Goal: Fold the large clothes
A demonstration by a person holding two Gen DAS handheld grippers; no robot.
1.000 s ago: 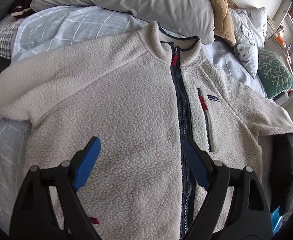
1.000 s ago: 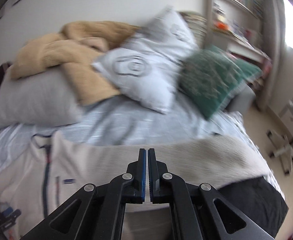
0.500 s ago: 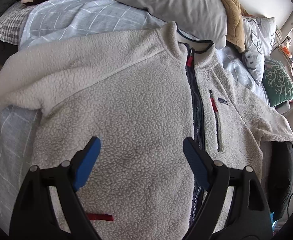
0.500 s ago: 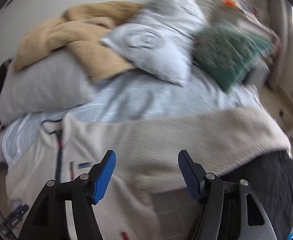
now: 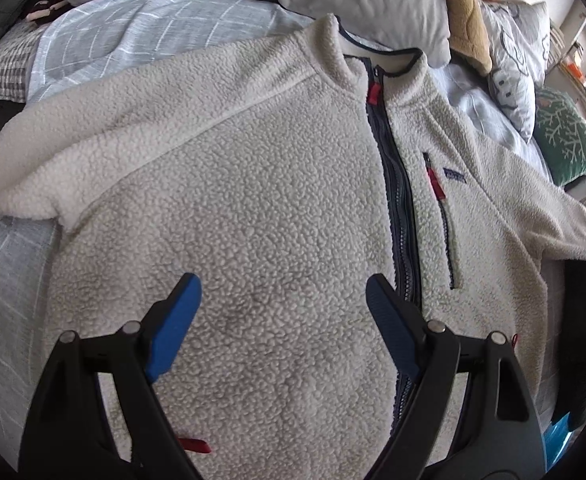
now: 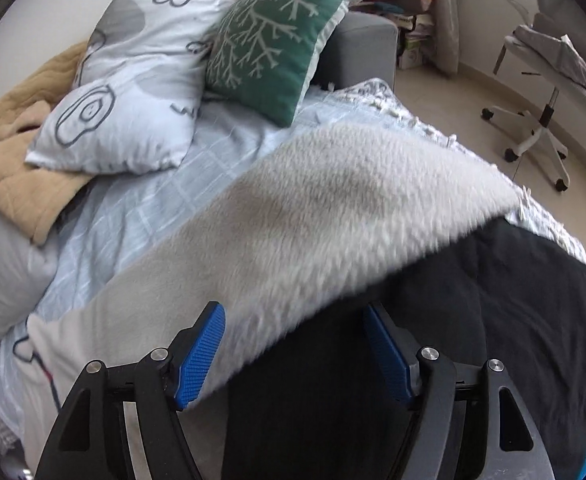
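Pointing steeply down, left gripper point(image 5: 281, 304) jaws gape above the fleece jacket point(image 5: 277, 200); right gripper point(image 6: 295, 332) jaws opening, empty.

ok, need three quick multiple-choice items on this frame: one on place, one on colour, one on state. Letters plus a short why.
1. Where does the fleece jacket lie?
A. spread on the bed
B. on the office chair
C. on the floor

2. What colour is the zipper pull at the collar?
A. green
B. red
C. yellow

3. How is the front zipper?
A. undone to the hem
B. closed up to the collar
C. torn out

Answers:
1 A, it lies flat on the checked bedsheet below the pillows.
2 B, a red tab sits at the zipper's top.
3 B, the dark zipper runs closed to the collar.
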